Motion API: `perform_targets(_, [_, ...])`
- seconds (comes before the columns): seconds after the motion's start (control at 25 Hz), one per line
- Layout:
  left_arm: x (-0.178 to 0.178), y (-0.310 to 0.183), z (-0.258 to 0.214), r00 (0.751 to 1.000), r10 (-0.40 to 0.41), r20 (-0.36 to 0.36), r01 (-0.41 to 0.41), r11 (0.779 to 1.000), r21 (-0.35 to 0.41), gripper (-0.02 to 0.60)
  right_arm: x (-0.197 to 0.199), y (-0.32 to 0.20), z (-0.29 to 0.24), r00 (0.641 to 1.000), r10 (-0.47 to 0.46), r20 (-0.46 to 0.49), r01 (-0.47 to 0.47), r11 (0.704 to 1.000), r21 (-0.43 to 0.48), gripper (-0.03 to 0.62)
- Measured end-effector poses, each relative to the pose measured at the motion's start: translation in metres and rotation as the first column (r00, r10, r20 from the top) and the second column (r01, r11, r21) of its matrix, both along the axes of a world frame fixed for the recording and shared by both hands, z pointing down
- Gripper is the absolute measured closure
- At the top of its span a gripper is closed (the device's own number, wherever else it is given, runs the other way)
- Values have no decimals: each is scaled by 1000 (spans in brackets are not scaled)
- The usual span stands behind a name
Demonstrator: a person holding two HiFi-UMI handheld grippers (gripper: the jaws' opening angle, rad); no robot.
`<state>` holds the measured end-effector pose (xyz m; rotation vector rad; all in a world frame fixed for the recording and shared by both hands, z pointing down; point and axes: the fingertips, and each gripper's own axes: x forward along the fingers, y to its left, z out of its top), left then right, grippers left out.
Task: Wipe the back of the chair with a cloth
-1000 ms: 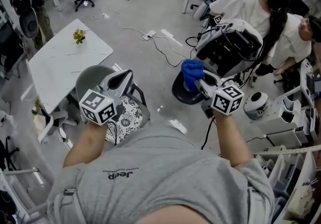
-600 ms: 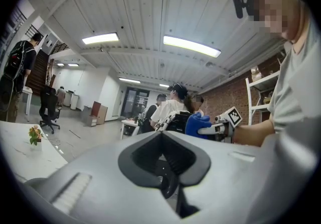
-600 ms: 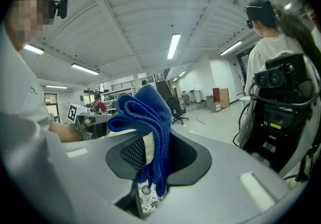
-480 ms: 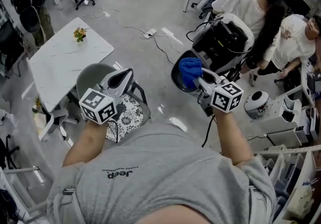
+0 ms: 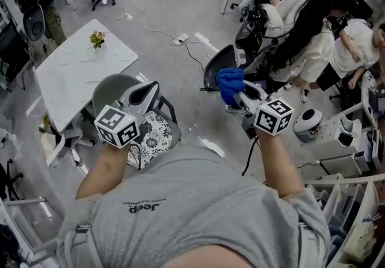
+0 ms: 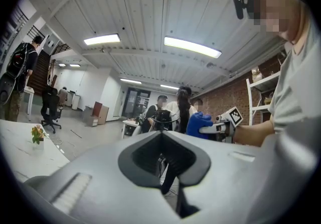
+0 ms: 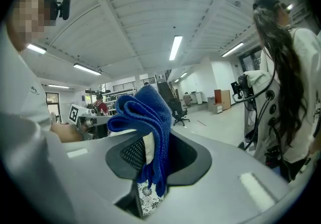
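1. Head view: from the head, steeply down over both arms onto the pale grey concrete floor [image 5: 180, 14]; takes in the grey plastic left gripper [image 5: 150, 88], the matching right gripper [image 5: 236, 95] and the white rectangular table [image 5: 78, 68].
2. Left gripper view: close behind own jaws, tilted up toward the white ribbed ceiling [image 6: 150, 7]; faces across, catching the right gripper and that table's edge.
3. Right gripper view: equally close and upward, facing the opposite way; catches the left gripper.

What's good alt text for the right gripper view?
The right hand-held gripper is shut on a folded blue cloth that sticks up from between its jaws. Behind it is an open office with ceiling strip lights, and a long-haired person in white at the right edge.
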<state>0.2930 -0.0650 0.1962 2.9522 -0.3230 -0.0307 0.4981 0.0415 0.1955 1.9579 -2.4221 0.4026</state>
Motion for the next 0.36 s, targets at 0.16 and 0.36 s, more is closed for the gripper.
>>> perform_targets(0.16, [-3,-1,2,1000,-6,2,6,1000,-5,568,-1,0,2,1000,1,3,-1,1000,0,499])
perform_targets(0.36, [-5,-2,3,1000,-11,1,11,1000,-10,568,-4,-3,3,1000,-6,-3,6,1000,3,499])
